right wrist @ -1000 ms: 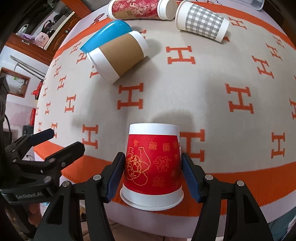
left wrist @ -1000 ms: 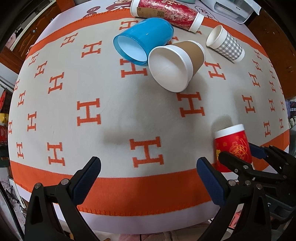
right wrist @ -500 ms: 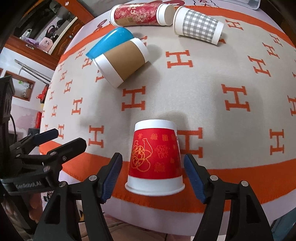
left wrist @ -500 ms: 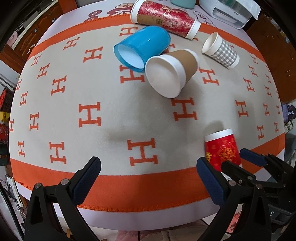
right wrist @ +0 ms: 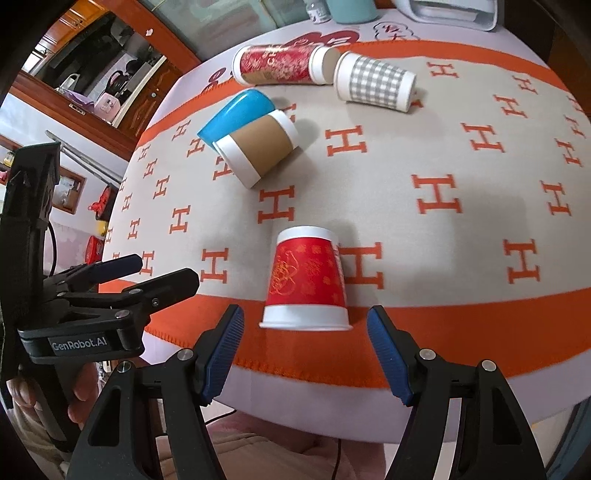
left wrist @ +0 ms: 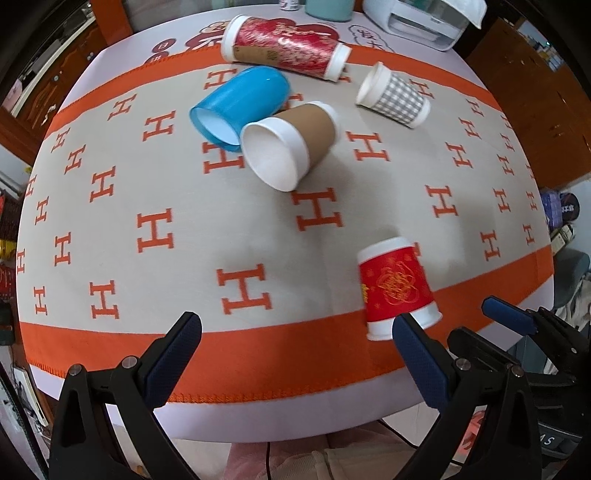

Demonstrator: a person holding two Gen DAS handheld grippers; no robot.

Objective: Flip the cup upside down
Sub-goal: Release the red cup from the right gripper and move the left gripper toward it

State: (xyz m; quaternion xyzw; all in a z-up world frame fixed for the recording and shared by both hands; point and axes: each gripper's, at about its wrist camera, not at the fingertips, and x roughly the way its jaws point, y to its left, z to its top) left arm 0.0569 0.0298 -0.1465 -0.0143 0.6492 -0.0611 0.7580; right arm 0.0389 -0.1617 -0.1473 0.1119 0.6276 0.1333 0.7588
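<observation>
A red paper cup (right wrist: 306, 280) with gold print stands upside down, rim on the orange border of the cloth near the front edge; it also shows in the left wrist view (left wrist: 396, 288). My right gripper (right wrist: 306, 354) is open and empty, just in front of the cup and apart from it. My left gripper (left wrist: 295, 354) is open and empty, left of the cup over the front edge. It shows at the left of the right wrist view (right wrist: 147, 275).
A brown sleeved cup (left wrist: 291, 142), a blue cup (left wrist: 240, 107), a grey checked cup (left wrist: 395, 96) and a tall red cup (left wrist: 286, 46) lie on their sides at the back of the H-patterned cloth (left wrist: 184, 192). A white appliance (left wrist: 417, 22) stands behind.
My right gripper has opened off the red cup and drawn back toward the front edge. The cup stays standing upside down. The left gripper has also pulled back.
</observation>
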